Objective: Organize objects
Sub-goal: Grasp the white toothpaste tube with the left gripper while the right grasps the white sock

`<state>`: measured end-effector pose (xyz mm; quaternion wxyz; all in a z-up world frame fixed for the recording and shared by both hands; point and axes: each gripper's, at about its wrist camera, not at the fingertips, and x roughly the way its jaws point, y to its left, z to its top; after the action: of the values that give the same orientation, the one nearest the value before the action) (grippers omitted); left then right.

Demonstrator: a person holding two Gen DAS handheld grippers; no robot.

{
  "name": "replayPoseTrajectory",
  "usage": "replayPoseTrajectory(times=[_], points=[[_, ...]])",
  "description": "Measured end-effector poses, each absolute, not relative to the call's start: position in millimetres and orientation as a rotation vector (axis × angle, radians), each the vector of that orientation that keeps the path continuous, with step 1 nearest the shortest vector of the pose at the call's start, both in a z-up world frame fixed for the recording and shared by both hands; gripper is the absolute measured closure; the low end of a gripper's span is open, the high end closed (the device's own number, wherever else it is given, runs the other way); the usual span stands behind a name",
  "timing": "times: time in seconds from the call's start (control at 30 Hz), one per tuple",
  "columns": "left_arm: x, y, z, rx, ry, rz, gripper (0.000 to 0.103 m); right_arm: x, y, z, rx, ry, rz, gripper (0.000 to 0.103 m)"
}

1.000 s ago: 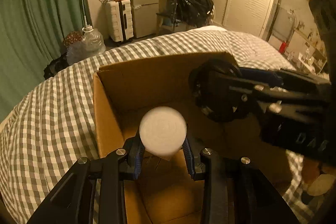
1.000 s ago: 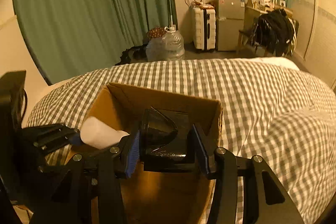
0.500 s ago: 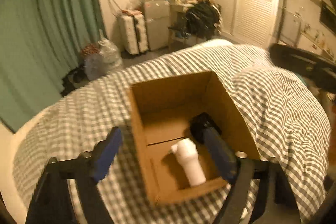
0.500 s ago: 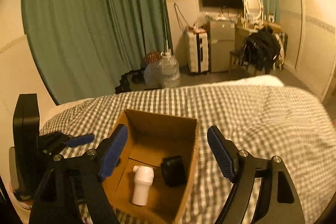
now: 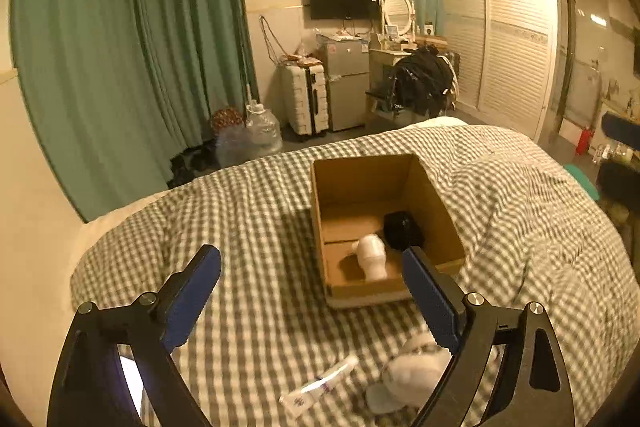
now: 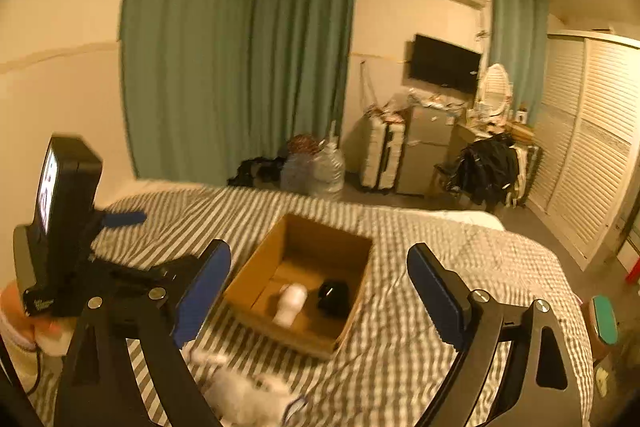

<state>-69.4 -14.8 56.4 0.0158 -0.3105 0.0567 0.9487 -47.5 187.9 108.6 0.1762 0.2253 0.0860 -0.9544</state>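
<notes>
An open cardboard box (image 5: pixel 440 203) (image 6: pixel 256 267) sits on the checked bed cover. In it lie a white bottle (image 5: pixel 372 255) (image 6: pixel 291 303) and a black object (image 5: pixel 402 229) (image 6: pixel 334 297), side by side. My left gripper (image 5: pixel 312 291) is open and empty, held above the bed to the near left of the box. My right gripper (image 6: pixel 320 291) is open and empty, raised well above the box. A white tube (image 5: pixel 320 385) and a white plush toy (image 5: pixel 412 371) (image 6: pixel 244 397) lie on the cover in front of the box.
The left gripper's body (image 6: pixel 64 227) shows at the left of the right wrist view. Beyond the bed stand green curtains (image 5: pixel 120 67), water jugs (image 5: pixel 262 131), a white suitcase (image 5: pixel 304 99), a small fridge (image 5: pixel 346 83) and a chair with black clothes (image 5: pixel 424 83).
Both grippers let go of the white bottle and the black object into the box, opened wide, and pulled up and back away from it.
</notes>
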Motion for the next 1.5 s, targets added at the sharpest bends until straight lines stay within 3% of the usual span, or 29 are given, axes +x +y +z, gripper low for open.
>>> replayPoseTrajectory(times=[0.43, 0.93, 1.07, 1.23, 1.33, 1.43, 1.5], points=[[-25.5, -36.3, -61.7, -1.201, 0.155, 2.932, 0.008, -23.3, 154.1, -17.4, 0.880, 0.302, -2.591, 0.012], [-45.7, -25.1, -120.1, -1.366, 0.295, 2.800, 0.008, -57.4, 125.9, -128.6, 1.167, 0.390, -2.351, 0.012], [-54.3, -23.4, -129.5, -1.427, 0.282, 2.770, 0.008, -58.1, 124.2, -146.3, 1.219, 0.470, -2.340, 0.016], [-67.0, -7.8, -146.0, -1.472, 0.374, 2.716, 0.008, -63.1, 141.6, -148.9, 1.240, 0.345, -2.350, 0.031], [-79.5, -1.6, -154.1, -1.499, 0.429, 2.709, 0.009, -62.8, 152.3, -145.1, 1.225, 0.271, -2.363, 0.033], [-91.3, 3.8, -164.6, -1.531, 0.488, 2.698, 0.012, -63.1, 159.2, -142.0, 1.214, 0.218, -2.366, 0.033], [-94.5, 7.1, -171.7, -1.554, 0.535, 2.681, 0.021, -63.1, 163.2, -140.2, 1.208, 0.192, -2.370, 0.033]])
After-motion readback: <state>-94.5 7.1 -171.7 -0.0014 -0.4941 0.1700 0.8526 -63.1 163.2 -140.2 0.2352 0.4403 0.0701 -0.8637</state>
